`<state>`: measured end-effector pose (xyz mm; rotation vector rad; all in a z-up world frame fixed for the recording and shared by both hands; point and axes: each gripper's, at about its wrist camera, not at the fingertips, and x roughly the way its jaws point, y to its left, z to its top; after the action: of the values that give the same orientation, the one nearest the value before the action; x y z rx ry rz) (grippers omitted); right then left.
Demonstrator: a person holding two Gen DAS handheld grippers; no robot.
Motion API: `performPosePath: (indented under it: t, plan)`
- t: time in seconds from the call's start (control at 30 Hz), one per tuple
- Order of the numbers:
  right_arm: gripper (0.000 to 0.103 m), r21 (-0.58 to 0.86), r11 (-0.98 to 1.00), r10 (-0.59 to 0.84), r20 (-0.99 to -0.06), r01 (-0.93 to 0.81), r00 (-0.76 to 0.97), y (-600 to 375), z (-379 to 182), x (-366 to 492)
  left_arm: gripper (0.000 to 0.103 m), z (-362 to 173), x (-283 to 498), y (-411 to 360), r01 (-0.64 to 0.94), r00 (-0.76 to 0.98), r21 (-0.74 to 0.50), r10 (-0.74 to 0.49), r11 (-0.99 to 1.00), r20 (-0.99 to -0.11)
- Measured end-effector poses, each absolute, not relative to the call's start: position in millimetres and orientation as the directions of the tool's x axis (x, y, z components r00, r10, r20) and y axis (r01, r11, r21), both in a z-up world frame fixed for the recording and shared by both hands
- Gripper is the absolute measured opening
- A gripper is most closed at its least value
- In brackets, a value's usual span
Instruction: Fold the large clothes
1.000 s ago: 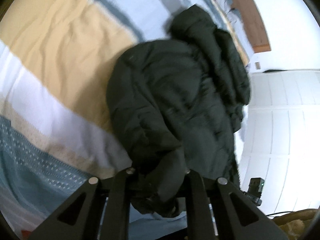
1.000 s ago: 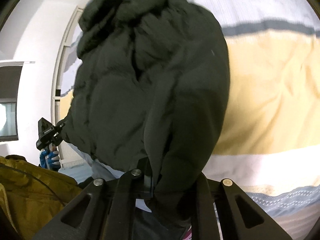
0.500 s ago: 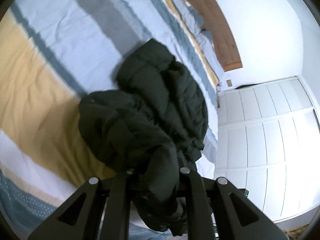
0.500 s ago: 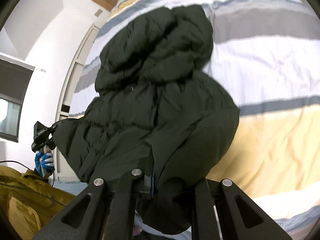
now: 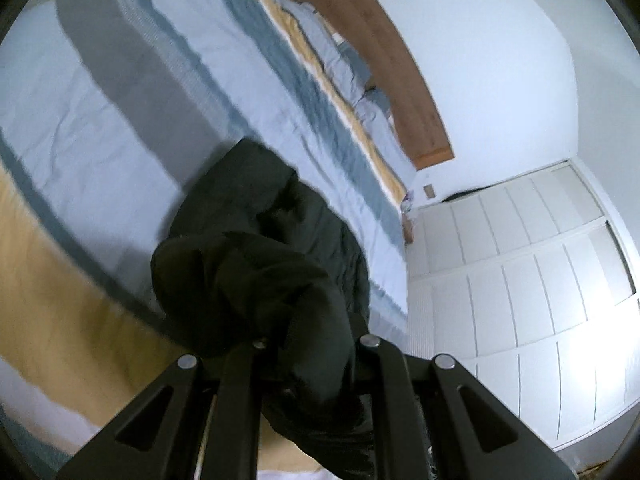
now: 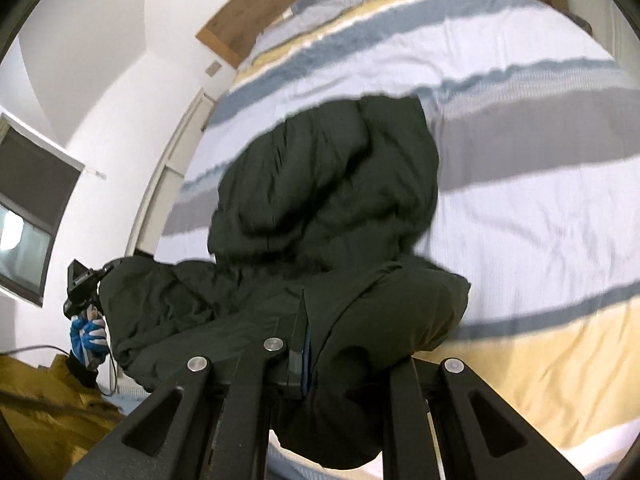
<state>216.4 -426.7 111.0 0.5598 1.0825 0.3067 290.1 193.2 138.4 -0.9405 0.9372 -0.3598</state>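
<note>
A dark green padded jacket [image 5: 256,240] hangs bunched over the striped bed [image 5: 120,120]. My left gripper [image 5: 312,344] is shut on a fold of its edge, and the fabric drapes over and hides the fingertips. In the right wrist view the jacket [image 6: 328,184] stretches from my right gripper [image 6: 332,344], shut on another part of the hem, across to the left gripper [image 6: 86,280], which a blue-gloved hand [image 6: 88,338] holds. The jacket's far end still rests on the bed [image 6: 520,208].
A wooden headboard [image 5: 384,52] and pillows [image 5: 352,68] lie at the far end of the bed. White wardrobe doors [image 5: 520,280] stand beside it. A yellow garment [image 6: 48,412] lies at the lower left, under a window with a dark blind [image 6: 32,208].
Both grippers have risen and tipped upward with the jacket in them. The near edge has lifted off the bed and the jacket sags between them; headboard and walls have come into view.
</note>
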Motion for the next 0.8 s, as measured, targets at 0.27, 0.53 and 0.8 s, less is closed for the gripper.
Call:
performPosePath:
  t: [0.27, 0.53, 0.8]
  plan:
    - [0.011, 0.594, 0.803, 0.465, -0.679, 0.053, 0.569, -444, 138, 289, 0.011, 157, 366, 192, -0.102, 0.609, -0.799, -0.597, 0.593, -0.521]
    - [0.011, 0.661, 0.734, 0.457, -0.651, 0.156, 0.605, -460, 119, 383, 0.012, 137, 466, 186, -0.15, 0.607, -0.78, -0.566, 0.608, -0.558]
    - [0.012, 0.677, 0.667, 0.414, -0.684, 0.31, 0.601, -477, 72, 479, 0.012, 73, 578, 167, -0.25, 0.569, -0.71, -0.494, 0.658, -0.658]
